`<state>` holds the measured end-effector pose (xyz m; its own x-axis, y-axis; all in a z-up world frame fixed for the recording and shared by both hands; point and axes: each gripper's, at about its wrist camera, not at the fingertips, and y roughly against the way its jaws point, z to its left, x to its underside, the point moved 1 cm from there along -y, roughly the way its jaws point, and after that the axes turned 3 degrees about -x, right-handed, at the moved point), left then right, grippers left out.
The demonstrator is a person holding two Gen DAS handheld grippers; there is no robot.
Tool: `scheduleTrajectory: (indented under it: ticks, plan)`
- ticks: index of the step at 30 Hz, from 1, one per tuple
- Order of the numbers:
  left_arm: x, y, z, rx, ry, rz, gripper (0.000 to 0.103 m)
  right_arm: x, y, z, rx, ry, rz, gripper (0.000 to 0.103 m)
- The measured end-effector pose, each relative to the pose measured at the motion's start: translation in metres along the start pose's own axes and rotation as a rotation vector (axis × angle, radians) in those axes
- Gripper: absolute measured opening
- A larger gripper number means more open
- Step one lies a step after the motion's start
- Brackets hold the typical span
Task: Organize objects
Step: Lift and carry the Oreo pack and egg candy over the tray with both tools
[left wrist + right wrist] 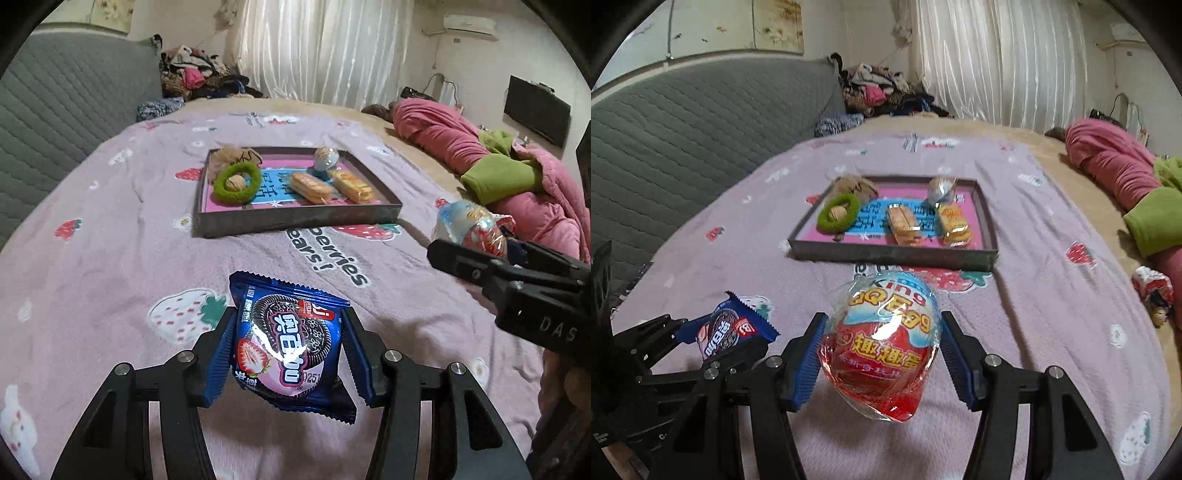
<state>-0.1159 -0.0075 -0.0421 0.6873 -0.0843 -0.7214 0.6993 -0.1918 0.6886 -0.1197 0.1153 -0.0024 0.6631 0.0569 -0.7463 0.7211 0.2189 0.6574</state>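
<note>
Left gripper (pixel 288 354): clamped on blue foil strawberry sandwich-cookie packet (pixel 286 345), raised above lilac strawberry-print bedspread (pixel 110 258). Right gripper (pixel 881 356): clamped on red-and-blue plastic-wrapped toy egg (pixel 882 347), likewise raised. Ahead: shallow grey rectangular tray (pixel 295 218) holding green fuzzy ring (pixel 236 182), two wrapped cakes (pixel 310 188), second egg (pixel 325 158).

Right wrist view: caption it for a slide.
Right gripper holds a wrapped toy egg above the bedspread, tray ahead.

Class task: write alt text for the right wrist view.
The right gripper holds a red-and-blue wrapped toy egg above a lilac bedspread. Beyond lies a shallow tray of snacks; at left, the left gripper holds a blue cookie packet.
</note>
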Motion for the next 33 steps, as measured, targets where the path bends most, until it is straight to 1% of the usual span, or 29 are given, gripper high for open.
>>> scheduleTrajectory:
  ticks: [3, 7, 9, 13, 16, 23, 33]
  plan:
    - [0.003, 0.024, -0.003, -0.041, -0.003, -0.03, 0.056, 0.003, 0.023, 0.005, 0.002, 0.007, -0.034, 0.06]
    - [0.002, 0.054, -0.004, -0.056, 0.01, -0.079, 0.056, 0.007, 0.053, 0.008, 0.011, 0.003, -0.07, 0.06]
    - [0.001, 0.067, -0.005, -0.07, 0.016, -0.094, 0.056, 0.007, 0.067, 0.011, 0.012, 0.003, -0.085, 0.06]
    - [-0.002, 0.092, -0.004, -0.072, 0.042, -0.119, 0.056, 0.003, 0.091, 0.012, 0.01, -0.014, -0.119, 0.06]
    - [-0.002, 0.109, -0.004, -0.079, 0.041, -0.142, 0.056, 0.0, 0.107, 0.016, 0.013, -0.011, -0.145, 0.06]
    - [0.0, 0.14, -0.004, -0.1, 0.041, -0.18, 0.057, 0.002, 0.13, 0.028, -0.003, -0.001, -0.172, 0.06]
    - [0.004, 0.162, -0.007, -0.111, 0.034, -0.199, 0.057, 0.007, 0.145, 0.034, -0.016, 0.004, -0.184, 0.06]
